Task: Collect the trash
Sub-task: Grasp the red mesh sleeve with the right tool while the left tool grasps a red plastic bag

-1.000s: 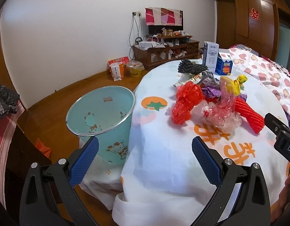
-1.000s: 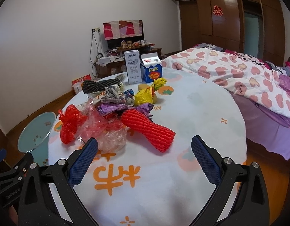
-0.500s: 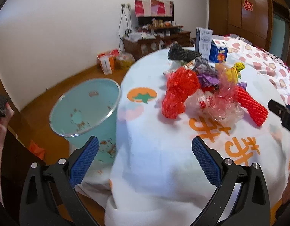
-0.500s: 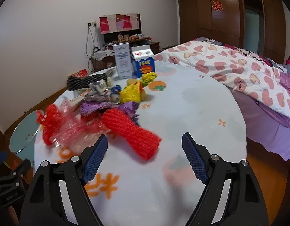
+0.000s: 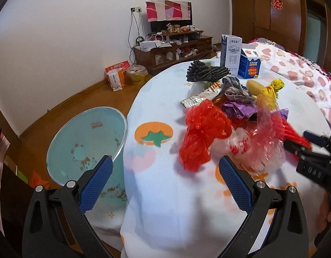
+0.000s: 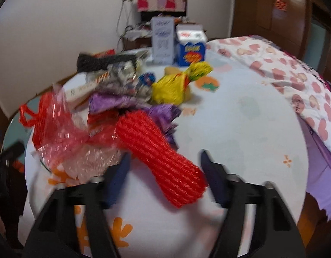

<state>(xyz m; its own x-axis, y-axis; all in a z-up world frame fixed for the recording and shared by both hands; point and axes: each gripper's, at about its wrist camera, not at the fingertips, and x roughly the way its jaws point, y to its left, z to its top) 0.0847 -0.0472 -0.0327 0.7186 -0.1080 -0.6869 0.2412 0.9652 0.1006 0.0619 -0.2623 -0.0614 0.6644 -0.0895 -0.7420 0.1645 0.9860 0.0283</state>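
A heap of trash lies on the round table (image 5: 165,193): a red plastic bag (image 5: 203,133), a clear pinkish bag (image 5: 262,148), purple wrappers (image 6: 113,103), a yellow wrapper (image 6: 171,88) and a red foam net sleeve (image 6: 165,152). A pale blue bin (image 5: 86,146) stands on the floor left of the table. My left gripper (image 5: 165,185) is open and empty, over the table edge near the red bag. My right gripper (image 6: 165,172) is open, its fingers on either side of the red net sleeve, not closed on it.
Two cartons, a tall white one (image 5: 231,56) and a blue one (image 5: 250,64), stand at the table's far side beside a dark net bundle (image 5: 206,73). A bed with a heart-print cover (image 6: 294,75) lies right of the table. A TV cabinet (image 5: 174,47) stands against the wall.
My right gripper has moved forward and down to the red net sleeve, and its jaws have narrowed around it. My left gripper has moved closer to the red bag.
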